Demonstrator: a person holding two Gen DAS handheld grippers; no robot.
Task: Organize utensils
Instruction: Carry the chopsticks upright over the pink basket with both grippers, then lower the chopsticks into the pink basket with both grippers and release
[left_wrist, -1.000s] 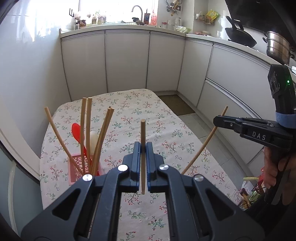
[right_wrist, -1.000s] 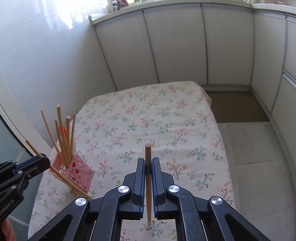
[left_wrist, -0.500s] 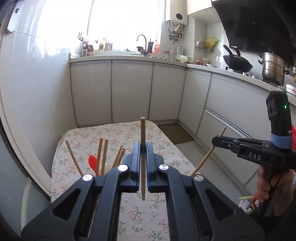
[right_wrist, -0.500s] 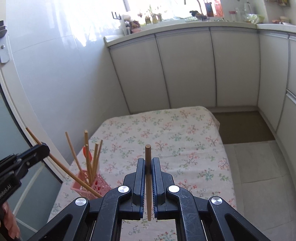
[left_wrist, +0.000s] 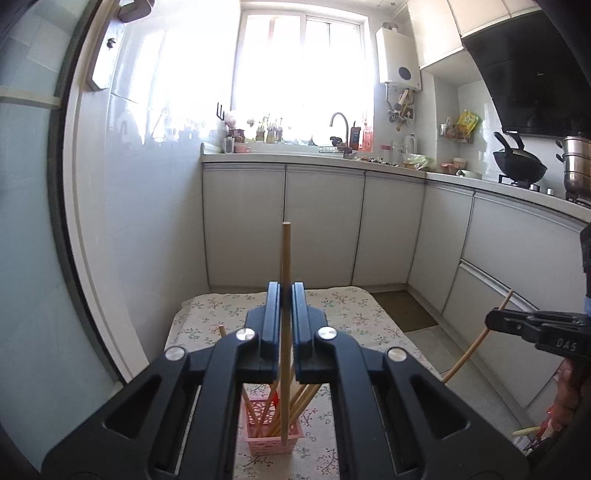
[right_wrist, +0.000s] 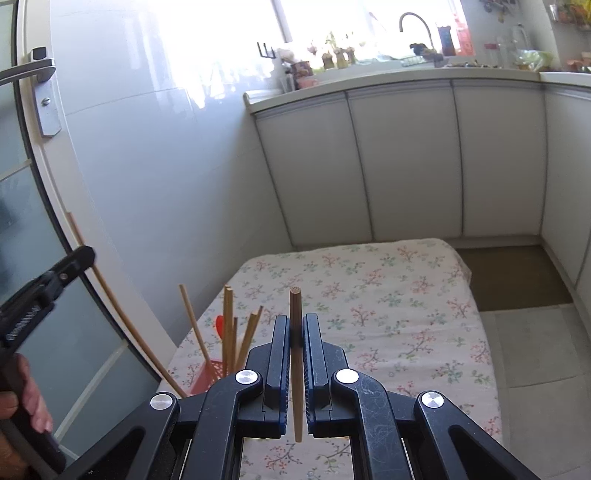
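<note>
1. Clamping a single wooden chopstick (left_wrist: 285, 258), the left gripper (left_wrist: 285, 295) had its jaws closed tight on the stick, which stood nearly upright between them, its top well above the jaws and its lower end hanging in front of the pink basket (left_wrist: 271, 441).
2. The right gripper (right_wrist: 295, 326) was likewise closed on a second chopstick (right_wrist: 296, 306), held upright, the round end grain showing at the top and the lower tip poking out below the jaws.
3. The pink basket stood on the flowered tablecloth (left_wrist: 354, 317) near the table's left edge, holding several more chopsticks (right_wrist: 228, 325) that leaned at different angles, with a red utensil (right_wrist: 220, 325) among them.
4. In the left wrist view, the right gripper appeared at the right edge with its chopstick slanting down; white letters on its body read "DAS" (left_wrist: 567, 345).
5. In the right wrist view, the left gripper showed at the left edge, a hand (right_wrist: 22, 402) wrapped around its grip; small lettering on its side was too blurred to read.
6. Both grippers were up above the table, apart from each other and from the basket.
</note>
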